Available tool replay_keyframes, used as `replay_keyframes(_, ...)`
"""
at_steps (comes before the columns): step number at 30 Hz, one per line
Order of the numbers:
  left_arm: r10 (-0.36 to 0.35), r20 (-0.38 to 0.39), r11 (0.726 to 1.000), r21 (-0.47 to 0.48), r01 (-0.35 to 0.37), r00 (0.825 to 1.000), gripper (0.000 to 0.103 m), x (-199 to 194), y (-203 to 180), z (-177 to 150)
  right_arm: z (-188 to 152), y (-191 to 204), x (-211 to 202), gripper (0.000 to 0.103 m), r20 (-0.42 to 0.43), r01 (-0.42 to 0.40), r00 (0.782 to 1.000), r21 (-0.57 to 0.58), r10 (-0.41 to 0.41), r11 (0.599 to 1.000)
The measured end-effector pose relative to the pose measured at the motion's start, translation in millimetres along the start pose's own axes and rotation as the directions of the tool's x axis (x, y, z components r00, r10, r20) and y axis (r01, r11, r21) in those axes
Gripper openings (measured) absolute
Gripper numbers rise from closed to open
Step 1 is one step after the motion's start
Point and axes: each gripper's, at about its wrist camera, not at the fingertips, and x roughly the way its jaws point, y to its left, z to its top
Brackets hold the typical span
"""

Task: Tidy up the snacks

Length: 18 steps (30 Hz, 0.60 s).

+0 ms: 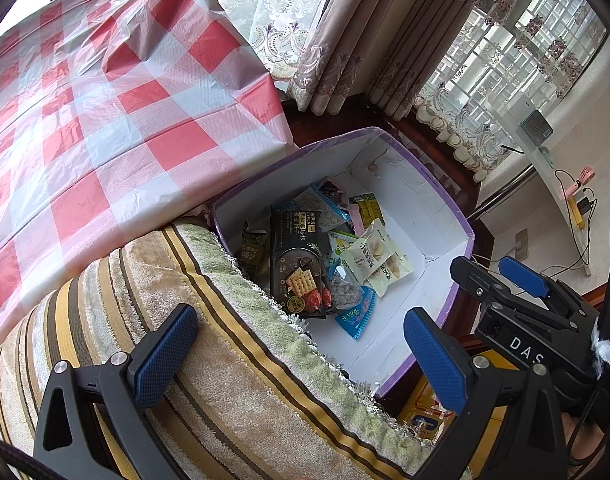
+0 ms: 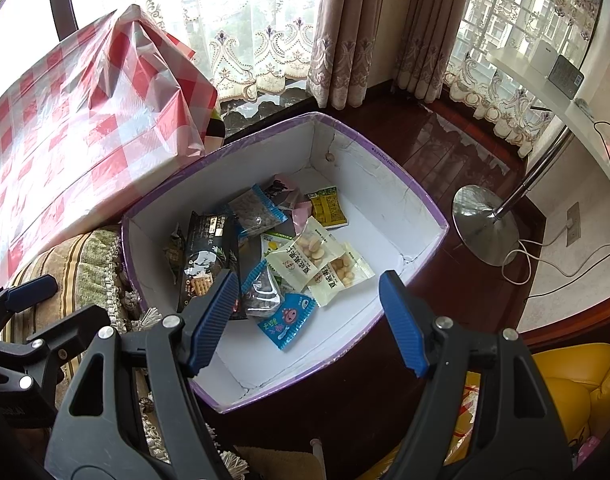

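Snacks (image 2: 289, 256) lie heaped in the box (image 2: 389, 200) just ahead of and below the right claw (image 2: 309, 316), its jaws spread with nothing between; the left claw (image 1: 301, 356), beside it, gapes empty over a striped cushion (image 1: 225, 380); beyond, left, a checked cloth (image 1: 105, 120); farther, curtains (image 2: 345, 40).

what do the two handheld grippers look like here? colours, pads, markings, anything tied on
Both are black plastic clamp-style frames with triangular cutouts and silver screw heads. The left gripper and right gripper each carry two blue, cross-hatched rubber pads. Seen from the left wrist, the right gripper's body shows white "DAS" lettering, a white knotted cord and black cables.
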Motion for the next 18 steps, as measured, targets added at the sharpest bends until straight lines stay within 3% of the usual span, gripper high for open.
replay_keyframes(18,0.000,0.000,1.000,-0.001,0.000,1.000,0.103,0.3,0.0,0.0,2.3,1.6,-0.9,0.076,-0.001,-0.002,1.000,-0.001,0.002,1.000)
